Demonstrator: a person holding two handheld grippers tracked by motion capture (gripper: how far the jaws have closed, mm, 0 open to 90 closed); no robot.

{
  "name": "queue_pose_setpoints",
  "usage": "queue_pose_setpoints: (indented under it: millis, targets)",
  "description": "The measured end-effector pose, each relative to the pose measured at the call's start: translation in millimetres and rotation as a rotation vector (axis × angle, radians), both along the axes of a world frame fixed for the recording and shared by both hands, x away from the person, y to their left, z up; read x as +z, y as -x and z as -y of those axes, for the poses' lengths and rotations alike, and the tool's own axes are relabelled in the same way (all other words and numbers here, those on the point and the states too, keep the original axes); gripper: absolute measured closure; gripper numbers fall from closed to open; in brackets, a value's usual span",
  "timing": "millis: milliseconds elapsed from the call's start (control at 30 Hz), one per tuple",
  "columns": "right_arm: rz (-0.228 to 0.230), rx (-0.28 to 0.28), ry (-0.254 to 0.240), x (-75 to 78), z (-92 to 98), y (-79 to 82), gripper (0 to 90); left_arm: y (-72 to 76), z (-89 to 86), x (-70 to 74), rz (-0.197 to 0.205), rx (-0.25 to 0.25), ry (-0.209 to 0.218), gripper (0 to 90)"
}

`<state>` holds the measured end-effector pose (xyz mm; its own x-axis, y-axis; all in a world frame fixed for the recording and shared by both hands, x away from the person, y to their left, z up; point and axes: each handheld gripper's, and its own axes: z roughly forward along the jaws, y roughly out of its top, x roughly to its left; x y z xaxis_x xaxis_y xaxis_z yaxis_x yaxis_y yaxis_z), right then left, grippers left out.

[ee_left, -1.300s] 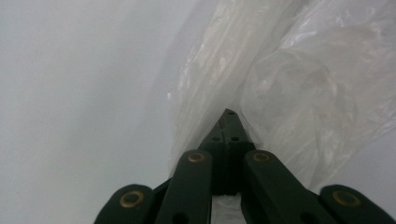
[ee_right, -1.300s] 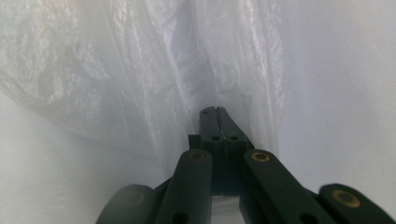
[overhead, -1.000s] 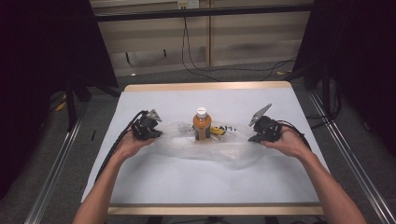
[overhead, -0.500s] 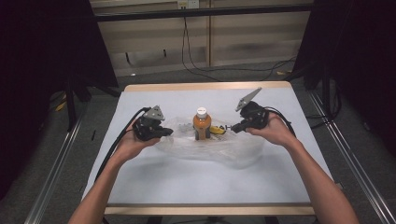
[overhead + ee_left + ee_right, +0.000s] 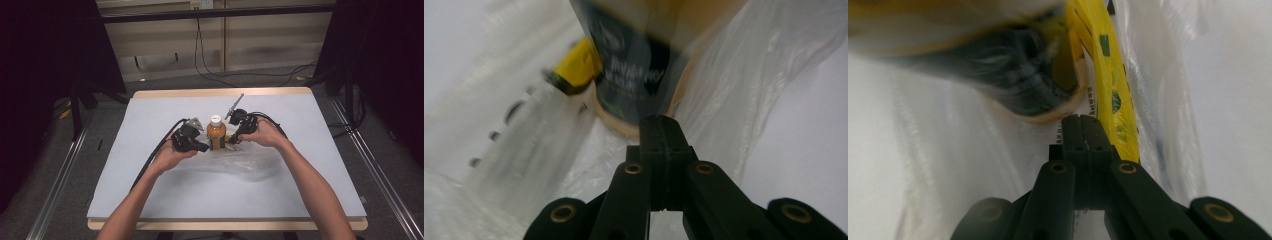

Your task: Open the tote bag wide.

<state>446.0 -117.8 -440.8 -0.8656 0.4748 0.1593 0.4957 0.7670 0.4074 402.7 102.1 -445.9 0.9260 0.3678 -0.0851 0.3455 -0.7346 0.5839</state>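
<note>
Fingers of both grippers are pressed fully together, apparently pinching the clear, crinkled plastic bag (image 5: 240, 162) at the base of the upright orange-filled bottle with a white cap (image 5: 216, 133), mid-table. The left gripper (image 5: 202, 148) and right gripper (image 5: 235, 140) flank it, probably to draw the film up around the bottle. A yellow packet (image 5: 1108, 75) lies just beside it.

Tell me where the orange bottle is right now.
In the high view the orange bottle stands upright mid-table at the clear plastic bag, between the left gripper and right gripper.
</note>
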Motion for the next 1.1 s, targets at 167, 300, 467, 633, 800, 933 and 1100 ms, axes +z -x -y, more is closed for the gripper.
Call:
queue_pose_setpoints:
  millis: [167,300,467,633,800,933,1100]
  targets:
    - [-0.03,-0.04,-0.008,-15.4,-3.4,-12.7,90.0,5.5,-4.0,-21.5,-0.036,-0.008,-0.001,90.0]
    - [-0.023,-0.054,0.007,-19.6,-4.4,-20.7,90.0,17.4,-6.8,-20.4,-0.039,-0.036,-0.015,90.0]
    - [0.004,-0.077,0.041,-18.9,-8.2,-26.7,90.0,33.6,-10.0,-20.9,-0.042,-0.074,-0.006,90.0]
    - [0.034,-0.111,0.058,-19.2,-10.3,-36.7,90.0,50.7,-12.3,-18.8,-0.028,-0.112,-0.026,90.0]
    - [0.053,-0.138,0.067,-19.8,-10.9,-49.0,90.0,60.4,-11.7,-16.6,-0.039,-0.172,-0.055,90.0]
    - [0.071,-0.166,0.061,-20.8,-10.4,-54.2,90.0,64.7,-12.2,-16.0,-0.036,-0.183,-0.061,90.0]
    - [0.113,-0.167,0.078,-21.1,-12.6,-56.8,90.0,72.0,-17.3,-16.2,-0.064,-0.219,-0.041,90.0]
